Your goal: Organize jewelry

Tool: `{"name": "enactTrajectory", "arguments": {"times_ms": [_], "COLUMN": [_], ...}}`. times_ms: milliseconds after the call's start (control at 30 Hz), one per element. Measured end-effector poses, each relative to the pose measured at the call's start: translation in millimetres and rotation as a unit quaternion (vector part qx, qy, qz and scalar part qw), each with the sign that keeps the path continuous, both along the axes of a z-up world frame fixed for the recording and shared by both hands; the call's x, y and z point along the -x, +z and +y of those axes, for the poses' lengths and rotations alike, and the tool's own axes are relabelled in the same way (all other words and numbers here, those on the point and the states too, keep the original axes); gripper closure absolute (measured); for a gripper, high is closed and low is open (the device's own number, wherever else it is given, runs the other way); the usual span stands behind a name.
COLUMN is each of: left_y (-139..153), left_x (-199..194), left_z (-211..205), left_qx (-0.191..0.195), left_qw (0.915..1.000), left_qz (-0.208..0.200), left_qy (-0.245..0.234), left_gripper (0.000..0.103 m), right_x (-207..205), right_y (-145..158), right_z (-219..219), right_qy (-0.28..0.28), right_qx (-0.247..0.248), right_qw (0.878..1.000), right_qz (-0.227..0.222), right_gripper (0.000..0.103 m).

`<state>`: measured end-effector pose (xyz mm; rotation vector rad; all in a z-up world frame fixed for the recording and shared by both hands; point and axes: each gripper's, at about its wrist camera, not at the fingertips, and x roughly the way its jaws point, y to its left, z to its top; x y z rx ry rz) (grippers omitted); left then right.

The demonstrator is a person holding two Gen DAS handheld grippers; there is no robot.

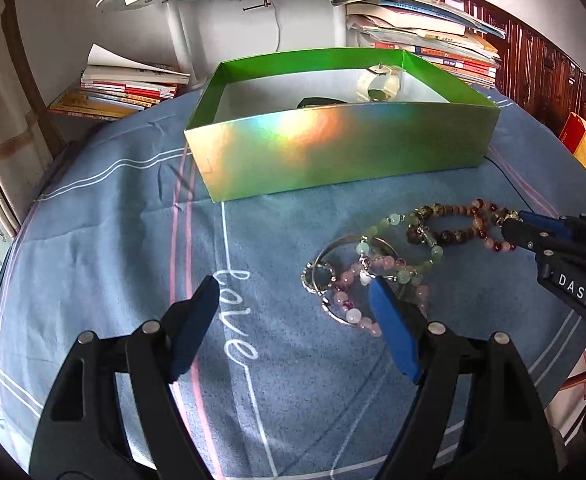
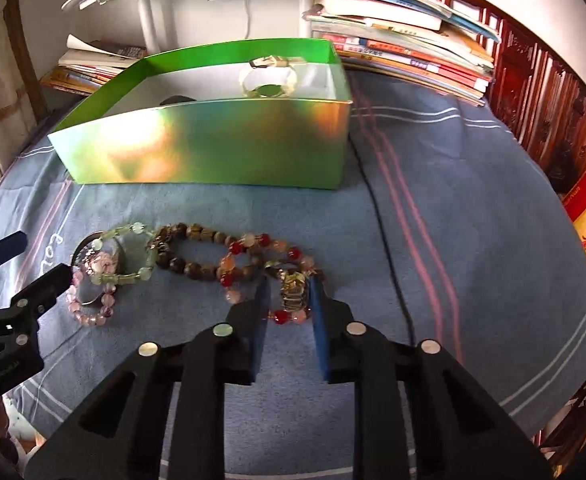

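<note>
A shiny green box [image 1: 333, 152] [image 2: 213, 144] stands on the blue cloth and holds a pale bangle [image 1: 381, 84] [image 2: 269, 80] and a dark item. In front lie several bead bracelets: pink [image 1: 349, 304] [image 2: 89, 304], pale green [image 1: 413, 268] [image 2: 133, 252], brown [image 1: 453, 224] [image 2: 189, 252] and red-orange [image 2: 261, 264]. My left gripper [image 1: 293, 288] is open just before the pink bracelet. My right gripper [image 2: 289, 288] [image 1: 511, 226] stands partly open, its fingers either side of the red-orange bracelet's gold charm [image 2: 293, 288].
Stacks of books [image 1: 125, 88] [image 2: 405, 56] sit behind the box on both sides. A black cable [image 2: 389, 248] runs across the cloth right of the box. A white lamp base [image 1: 181, 32] stands at the back. Dark wooden furniture [image 2: 541, 92] is at the right.
</note>
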<state>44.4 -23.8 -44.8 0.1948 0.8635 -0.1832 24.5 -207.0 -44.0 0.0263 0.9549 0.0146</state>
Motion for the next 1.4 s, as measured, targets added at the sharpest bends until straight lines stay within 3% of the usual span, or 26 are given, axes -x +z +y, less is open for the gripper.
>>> {"name": "enactTrajectory", "arguments": {"times_ms": [167, 267, 333, 400, 433, 500, 600, 900, 1133, 1267, 1400], "left_y": [-6, -9, -12, -15, -15, -14, -11, 28, 8, 0, -1], "left_x": [-2, -3, -5, -7, -6, -5, -5, 10, 0, -3, -3], "left_z": [1, 0, 1, 1, 1, 1, 5, 33, 47, 52, 51], "left_qx": [0.009, 0.012, 0.019, 0.032, 0.035, 0.043, 0.059, 0.057, 0.038, 0.035, 0.032], "left_qw": [0.9998, 0.9997, 0.9994, 0.9985, 0.9984, 0.9979, 0.997, 0.9982, 0.9979, 0.9973, 0.9975], "left_qz": [0.015, 0.021, 0.03, 0.044, 0.043, 0.046, 0.049, -0.011, 0.014, 0.021, 0.021], "left_qy": [-0.002, -0.006, -0.006, -0.009, -0.01, -0.017, -0.013, 0.016, 0.051, 0.061, 0.059], "left_gripper": [0.026, 0.027, 0.037, 0.059, 0.062, 0.087, 0.093, 0.094, 0.092, 0.071, 0.063], "right_x": [2, 3, 4, 6, 6, 5, 6, 8, 9, 6, 4], "right_y": [3, 4, 6, 8, 8, 8, 7, 9, 7, 3, 0], "right_z": [8, 5, 4, 1, -1, -4, -8, -2, 17, 34, 42], "right_qy": [0.007, 0.003, -0.002, -0.007, -0.01, -0.016, -0.021, -0.01, 0.025, 0.053, 0.057], "right_qx": [0.002, -0.007, -0.002, -0.003, -0.005, -0.006, -0.01, -0.016, -0.03, -0.042, -0.025], "right_qw": [1.0, 1.0, 1.0, 1.0, 1.0, 1.0, 1.0, 1.0, 0.999, 0.998, 0.998], "right_qz": [-0.008, -0.005, -0.008, -0.012, -0.012, -0.012, -0.01, -0.012, -0.008, 0.005, 0.007], "right_gripper": [0.086, 0.081, 0.081, 0.081, 0.079, 0.075, 0.074, 0.074, 0.074, 0.074, 0.074]}}
